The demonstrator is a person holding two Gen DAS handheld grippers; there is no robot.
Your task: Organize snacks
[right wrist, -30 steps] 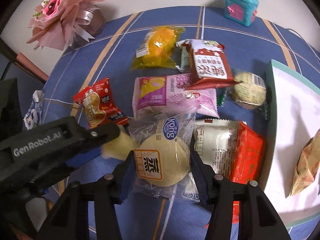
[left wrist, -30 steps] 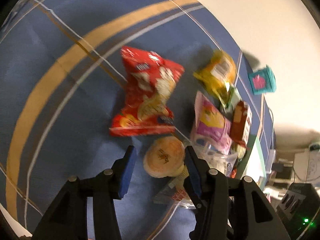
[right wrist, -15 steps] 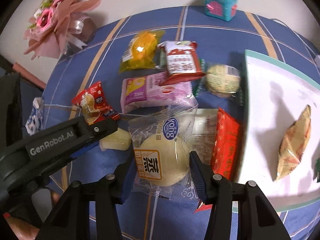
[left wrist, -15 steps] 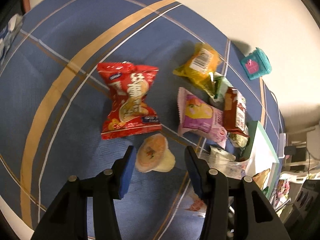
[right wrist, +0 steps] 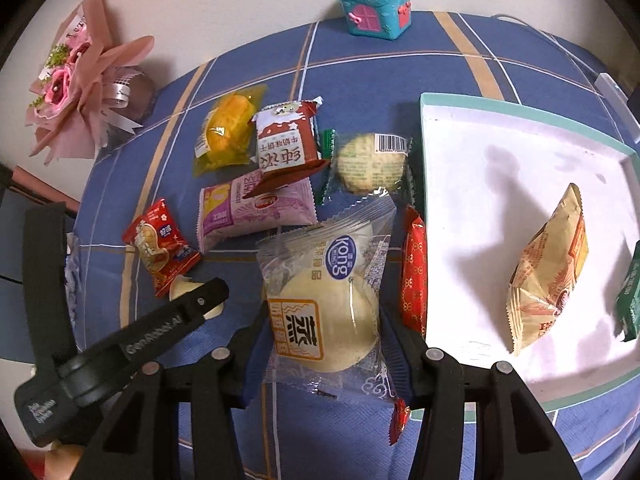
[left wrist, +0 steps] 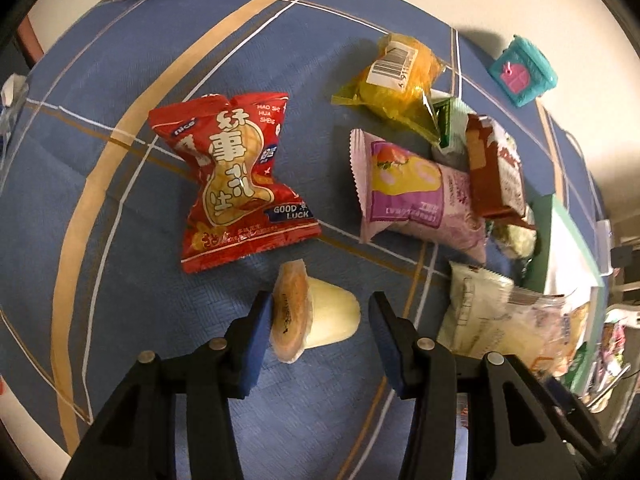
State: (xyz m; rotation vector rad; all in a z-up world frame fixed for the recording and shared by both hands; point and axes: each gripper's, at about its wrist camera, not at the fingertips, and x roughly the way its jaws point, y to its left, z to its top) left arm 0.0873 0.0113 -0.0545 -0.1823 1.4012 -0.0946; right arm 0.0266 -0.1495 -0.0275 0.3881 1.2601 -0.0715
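A pale jelly cup (left wrist: 320,316) with an orange lid lies on its side on the blue cloth, between the fingers of my left gripper (left wrist: 322,306). The lid touches the left pad, a strip of cloth shows before the right pad, and the gripper is open. My right gripper (right wrist: 323,316) is shut on a clear-wrapped round bun packet (right wrist: 324,312) and holds it above the cloth beside the white tray (right wrist: 480,100). A red peanut bag (left wrist: 236,184), a purple pack (left wrist: 412,196), a yellow pack (left wrist: 396,76) and a brown biscuit pack (left wrist: 496,168) lie behind.
The tray holds a beige snack bag (right wrist: 548,272) and a green packet (right wrist: 630,296) at its right edge. A green-wrapped round cake (right wrist: 370,162) and a red pack (right wrist: 414,276) lie by the tray's left rim. A teal house-shaped box (right wrist: 374,4) and a pink bouquet (right wrist: 80,80) stand at the back.
The jelly cup has tipped from lid-up onto its side between my left fingers while that gripper rolled and slid. My right gripper has carried the bun packet up and nearer the tray.
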